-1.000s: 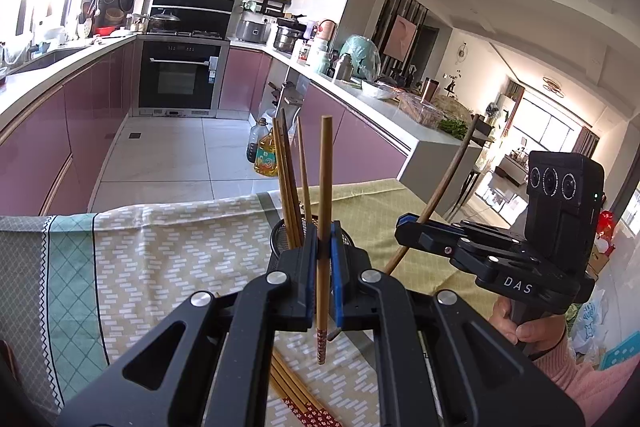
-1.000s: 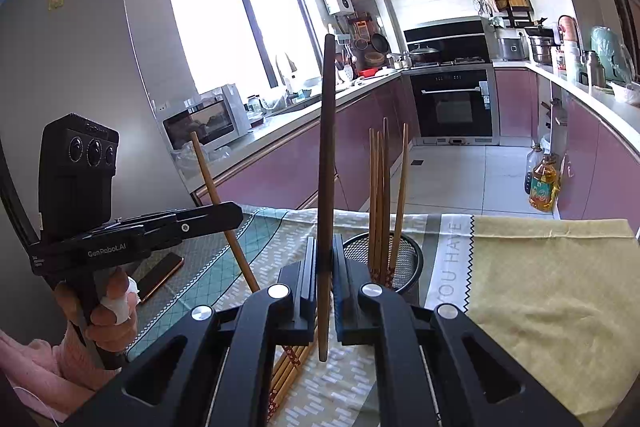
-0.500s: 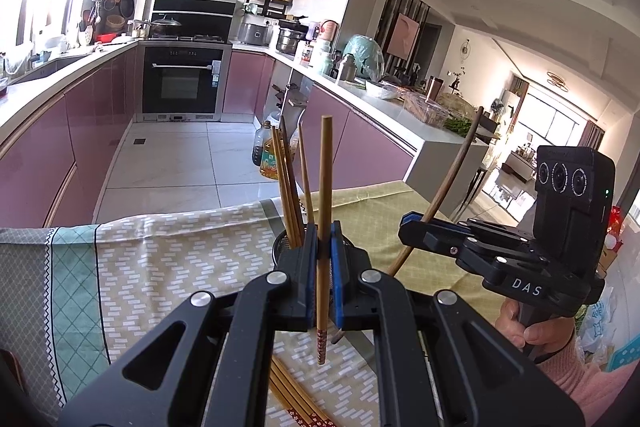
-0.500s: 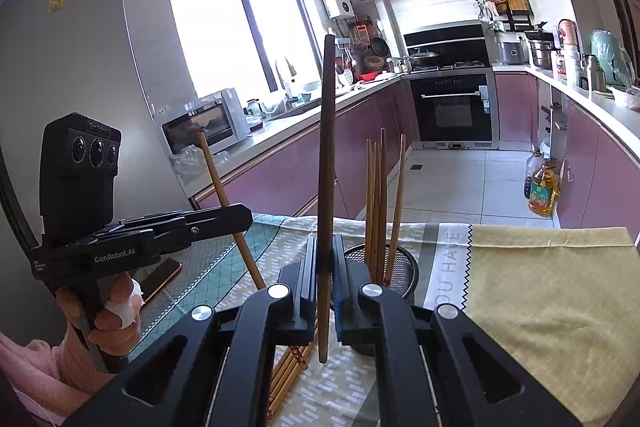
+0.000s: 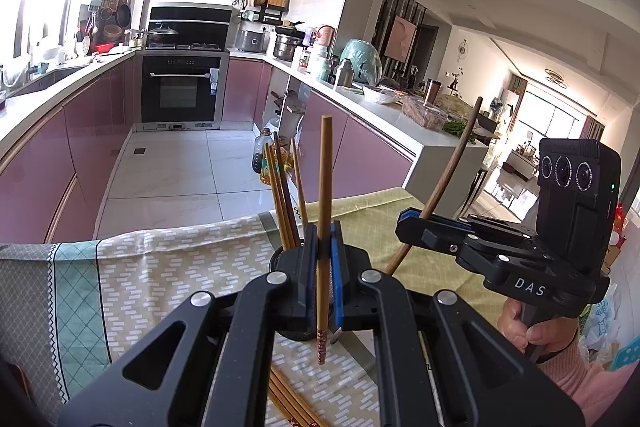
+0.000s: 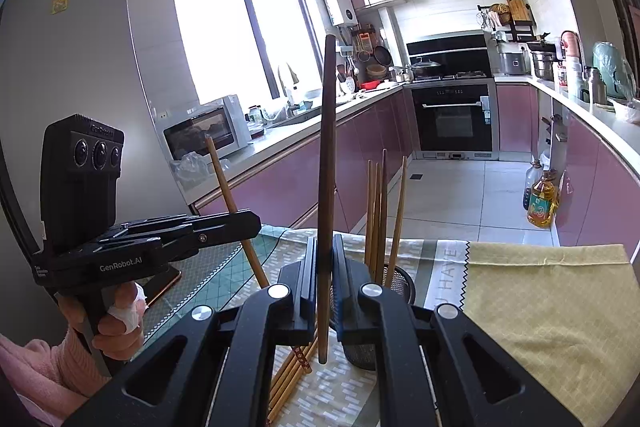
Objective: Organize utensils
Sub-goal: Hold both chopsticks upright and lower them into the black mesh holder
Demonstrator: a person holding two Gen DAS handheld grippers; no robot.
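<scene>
My left gripper (image 5: 322, 255) is shut on a light bamboo chopstick (image 5: 323, 187) that stands upright, patterned end down. Right behind it a black mesh holder (image 6: 401, 285) stands on the table with several chopsticks (image 5: 282, 195) in it. My right gripper (image 6: 325, 263) is shut on a dark brown chopstick (image 6: 327, 147), also upright, just left of the holder. Each gripper shows in the other's view: the right gripper (image 5: 406, 223) with its dark stick (image 5: 448, 179), the left gripper (image 6: 254, 223) with its light stick (image 6: 226, 191). Several loose chopsticks (image 6: 294, 371) lie on the cloth below.
A patterned tablecloth (image 5: 160, 267) covers the table, with a yellow-green cloth (image 6: 540, 291) to the right. A phone (image 6: 162, 281) lies at the left edge. Oil bottles (image 6: 540, 203) stand on the kitchen floor beyond. A person's hands in pink sleeves hold both grippers.
</scene>
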